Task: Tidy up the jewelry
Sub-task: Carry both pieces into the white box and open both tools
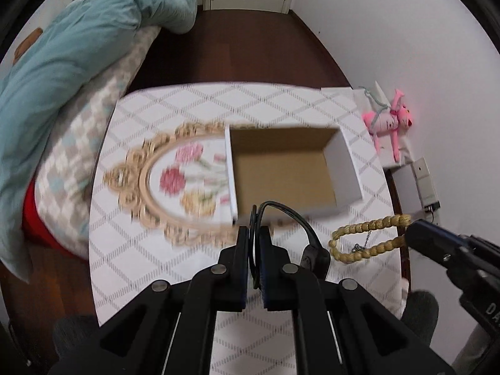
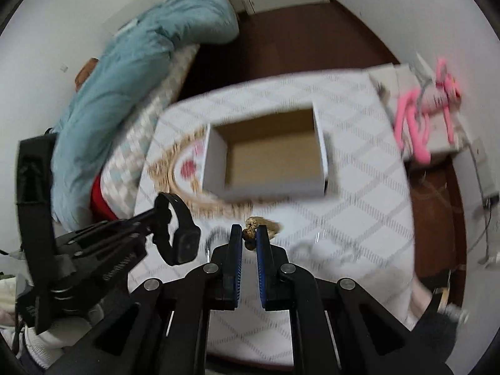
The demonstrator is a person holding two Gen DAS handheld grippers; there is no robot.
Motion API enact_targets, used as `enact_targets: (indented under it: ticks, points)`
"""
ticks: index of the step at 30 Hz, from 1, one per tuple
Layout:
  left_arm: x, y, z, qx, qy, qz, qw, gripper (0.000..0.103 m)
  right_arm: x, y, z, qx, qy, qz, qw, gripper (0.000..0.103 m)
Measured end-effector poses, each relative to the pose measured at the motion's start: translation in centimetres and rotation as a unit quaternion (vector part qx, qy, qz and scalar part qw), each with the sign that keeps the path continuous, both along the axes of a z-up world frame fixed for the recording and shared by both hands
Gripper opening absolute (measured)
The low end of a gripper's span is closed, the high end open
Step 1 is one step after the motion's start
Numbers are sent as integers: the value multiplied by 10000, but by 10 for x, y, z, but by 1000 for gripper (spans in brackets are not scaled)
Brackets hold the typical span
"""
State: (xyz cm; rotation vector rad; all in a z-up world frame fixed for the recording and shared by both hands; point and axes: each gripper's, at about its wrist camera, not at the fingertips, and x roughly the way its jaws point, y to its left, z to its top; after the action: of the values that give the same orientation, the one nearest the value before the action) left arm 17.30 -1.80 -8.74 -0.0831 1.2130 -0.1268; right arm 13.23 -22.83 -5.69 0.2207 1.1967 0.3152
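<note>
An open white cardboard box (image 1: pixel 347 168) with a brown inside stands on the patterned table (image 1: pixel 175 268); it also shows in the right wrist view (image 2: pixel 268 192). My left gripper (image 1: pixel 257 234) is shut on the band of a black wrist watch (image 1: pixel 307 250) and holds it above the table just in front of the box; the watch also shows in the right wrist view (image 2: pixel 181 240). My right gripper (image 2: pixel 249 234) is shut on a tan beaded bracelet (image 2: pixel 253 228), which hangs as a loop to the right of the box in the left wrist view (image 1: pixel 365 234).
A gold-framed oval floral picture (image 1: pixel 175 184) lies flat on the table, partly under the box's left side. A bed with a teal duvet (image 1: pixel 72 72) lies to the left. A pink plush toy (image 1: pixel 390 122) sits on a white stand at the right.
</note>
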Motion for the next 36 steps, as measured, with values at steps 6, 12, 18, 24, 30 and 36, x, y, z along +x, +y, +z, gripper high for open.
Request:
enact_targets:
  ticks: [6,12,18,24,30,36]
  points:
    - [56,-6,-10,-15,137,-46,9999,4,67,9,-7,-28,76,73,9999,9]
    - [97,-10,-27,-53,480,-73,9988,13,112,13,-36,-51,383,116,9992,9]
    - [107,-3,-30,64,520,107,9986,76,133,2,-75,-176,945,221,9951,15]
    - [89,7,-32,196,233,354,9989,94,118,-8,-85,-764,770,148,9940,73]
    - [64,9,-48,490,29,459,9977,103,96,-4,-97,-1632,409,13,9857,96]
    - [45,5,-57,607,15,451,9971,103,85,-7,-108,-1851,268,-73,9823,100]
